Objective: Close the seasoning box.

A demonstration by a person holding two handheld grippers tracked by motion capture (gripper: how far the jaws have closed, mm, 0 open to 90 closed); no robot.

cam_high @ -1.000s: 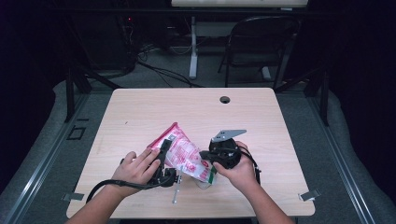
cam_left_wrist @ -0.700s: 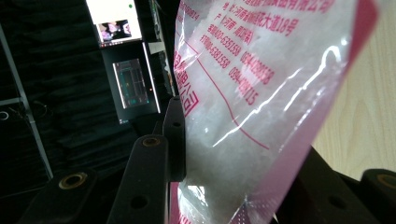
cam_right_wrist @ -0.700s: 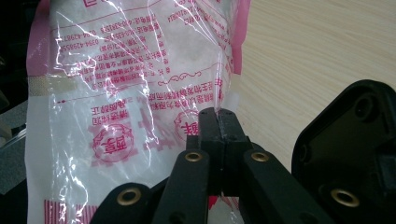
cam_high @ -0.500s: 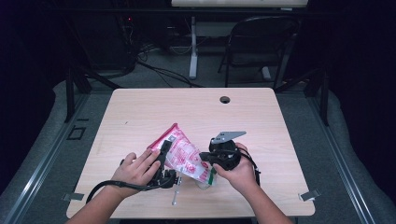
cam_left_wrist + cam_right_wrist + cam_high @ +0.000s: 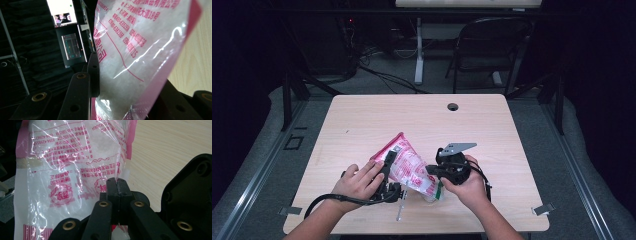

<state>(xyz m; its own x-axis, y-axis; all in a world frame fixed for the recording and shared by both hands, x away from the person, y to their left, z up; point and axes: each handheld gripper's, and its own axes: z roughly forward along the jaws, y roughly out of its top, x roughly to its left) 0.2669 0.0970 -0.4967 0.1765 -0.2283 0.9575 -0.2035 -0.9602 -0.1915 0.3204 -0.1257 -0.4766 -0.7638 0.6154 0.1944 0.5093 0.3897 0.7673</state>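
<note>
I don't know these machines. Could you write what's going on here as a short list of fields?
Place: wooden table
Thing handled: pink and clear bag of white grains, red print
Left gripper: jaws around the bag's body, pressing it
Right gripper: jaws shut tight on the bag's film near one end
Bag's pose: tilted, held between both grippers
Also on table: small metal piece near the front edge

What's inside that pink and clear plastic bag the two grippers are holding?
Through the clear panels of the bag, white granular contents show, likely sugar or salt. The pink edges and red print hide part of them.
</note>
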